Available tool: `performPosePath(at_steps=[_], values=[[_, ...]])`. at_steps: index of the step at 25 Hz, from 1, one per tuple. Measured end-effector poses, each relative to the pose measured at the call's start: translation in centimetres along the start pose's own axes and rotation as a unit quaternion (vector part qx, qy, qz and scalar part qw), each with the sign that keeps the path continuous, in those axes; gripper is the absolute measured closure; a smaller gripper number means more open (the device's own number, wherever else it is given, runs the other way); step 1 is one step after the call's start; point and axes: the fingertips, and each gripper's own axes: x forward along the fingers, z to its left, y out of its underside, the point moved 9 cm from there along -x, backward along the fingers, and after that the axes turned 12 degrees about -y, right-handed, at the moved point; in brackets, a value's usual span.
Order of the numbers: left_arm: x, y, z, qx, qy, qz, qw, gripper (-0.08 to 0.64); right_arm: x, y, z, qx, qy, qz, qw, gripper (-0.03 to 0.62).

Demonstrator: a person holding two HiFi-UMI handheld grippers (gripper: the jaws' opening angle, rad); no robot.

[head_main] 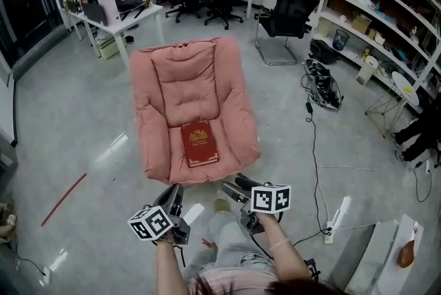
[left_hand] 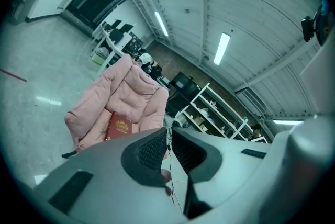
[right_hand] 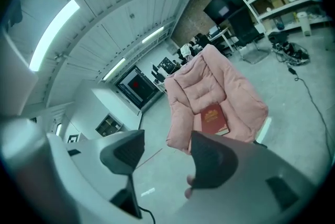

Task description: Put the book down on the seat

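The left hand-held gripper point(head_main: 176, 193) has its jaws nearly pressed together, with nothing between them. The right hand-held gripper point(head_main: 238, 187) has its jaws spread and empty. Both hang above the floor point(head_main: 83, 149), just off the front edge of the pink armchair point(head_main: 186, 66). The red book point(head_main: 200, 143) lies flat, cover up, on the seat point(head_main: 172, 149), near its front edge.

Ahead of the two claws, the left gripper point(head_main: 175, 191) and the right gripper point(head_main: 236, 187), there is one book point(head_main: 199, 143) on one pink seat point(head_main: 186, 80). The claws carry two marker cubes point(head_main: 150, 223) – one each. Far beyond them: two white tables point(head_main: 127, 18), one shelf unit point(head_main: 386, 25).
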Motion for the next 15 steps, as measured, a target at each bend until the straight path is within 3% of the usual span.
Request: performPosePath(at_steps=[8,15], values=[[-3.2,-2.4,-3.2,0.046,0.016,-0.028,0.9984,0.560,-2.1,-0.2,4.9,-0.064,-0.005,-0.007,0.998,0.346],[-5.8,-3.4,-5.8,0.074,0.038,-0.045,0.9956,0.560,-4.4,-0.8,8.2,-0.117,0.001,-0.049,0.992,0.469]])
